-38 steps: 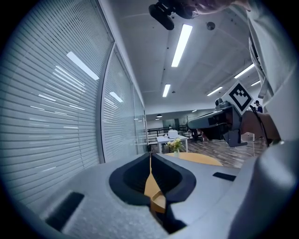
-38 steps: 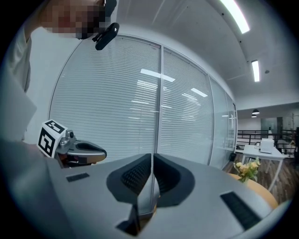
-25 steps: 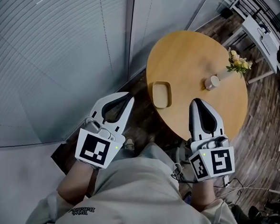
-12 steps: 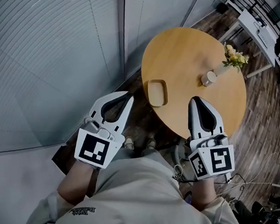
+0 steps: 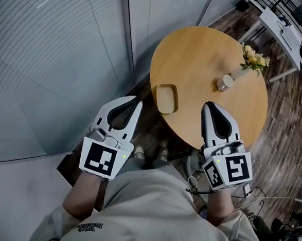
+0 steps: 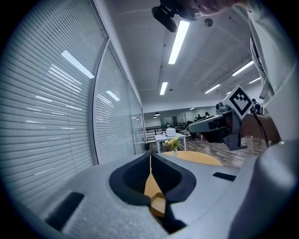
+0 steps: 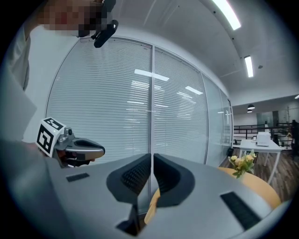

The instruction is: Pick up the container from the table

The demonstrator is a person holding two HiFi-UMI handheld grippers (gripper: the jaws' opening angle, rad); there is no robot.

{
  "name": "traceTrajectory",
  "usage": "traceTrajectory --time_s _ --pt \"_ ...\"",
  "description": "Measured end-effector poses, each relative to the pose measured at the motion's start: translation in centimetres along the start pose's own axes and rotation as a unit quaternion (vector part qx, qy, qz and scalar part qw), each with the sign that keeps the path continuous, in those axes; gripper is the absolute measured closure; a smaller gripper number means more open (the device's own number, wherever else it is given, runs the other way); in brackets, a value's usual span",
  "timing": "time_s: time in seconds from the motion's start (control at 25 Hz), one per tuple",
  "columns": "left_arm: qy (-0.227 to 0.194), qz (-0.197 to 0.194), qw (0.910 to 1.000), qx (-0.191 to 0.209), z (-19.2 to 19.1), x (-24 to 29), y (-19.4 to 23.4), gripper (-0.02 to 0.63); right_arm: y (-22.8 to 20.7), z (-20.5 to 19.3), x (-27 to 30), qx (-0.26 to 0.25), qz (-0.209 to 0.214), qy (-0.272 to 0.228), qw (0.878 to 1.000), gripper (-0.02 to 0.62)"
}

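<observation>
Container [image 5: 167,98] lies at mid-frame, near the lower-left edge of the round table [image 5: 207,54], its long axis running up the frame. It sits between and just above both clenched, empty grippers, seemingly nearer the left gripper [image 5: 136,99] than the right gripper [image 5: 209,105]

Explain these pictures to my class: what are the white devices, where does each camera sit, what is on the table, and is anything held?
A person holds a white two-jaw tool in each hand: the left hand-held gripper and the right hand-held gripper. The head view looks down from the person's head; the two gripper views ride on the grippers, looking along their jaws. On the round wooden table are a shallow wooden container, a small pale cup and flowers. Both grippers' jaws are together and hold nothing.
</observation>
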State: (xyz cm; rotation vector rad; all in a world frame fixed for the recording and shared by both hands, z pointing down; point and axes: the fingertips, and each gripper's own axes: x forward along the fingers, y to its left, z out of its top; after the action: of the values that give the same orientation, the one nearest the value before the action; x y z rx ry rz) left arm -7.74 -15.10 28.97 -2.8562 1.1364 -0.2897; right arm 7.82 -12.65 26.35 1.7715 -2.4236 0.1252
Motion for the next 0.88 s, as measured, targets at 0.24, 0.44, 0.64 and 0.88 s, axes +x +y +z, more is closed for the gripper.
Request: traceTrajectory --time_s 0.24,0.44,0.64,0.88 --pt "0.005 0.01 0.9999 0.001 -0.3 1.4 0.6 0.578 -1.7 -1.4 1.7 0.009 0.001 0.014 1.0 0.559" --pt "0.019 0.014 0.9997 -0.003 -1.5 3.2 1.4 0.578 -3.0 -3.1 3.9 0.011 0.005 0.032 0.999 0.558" --pt "0.031 0.007 0.9995 0.007 -3.8 6.1 2.4 0.578 -4.4 -5.9 7.2 0.017 0.014 0.063 0.998 0.557" --pt "0.073 0.008 0.9972 -0.008 -8.3 9.3 3.1 0.578 -5.3 -10.5 11.3 0.023 0.029 0.112 0.993 0.532"
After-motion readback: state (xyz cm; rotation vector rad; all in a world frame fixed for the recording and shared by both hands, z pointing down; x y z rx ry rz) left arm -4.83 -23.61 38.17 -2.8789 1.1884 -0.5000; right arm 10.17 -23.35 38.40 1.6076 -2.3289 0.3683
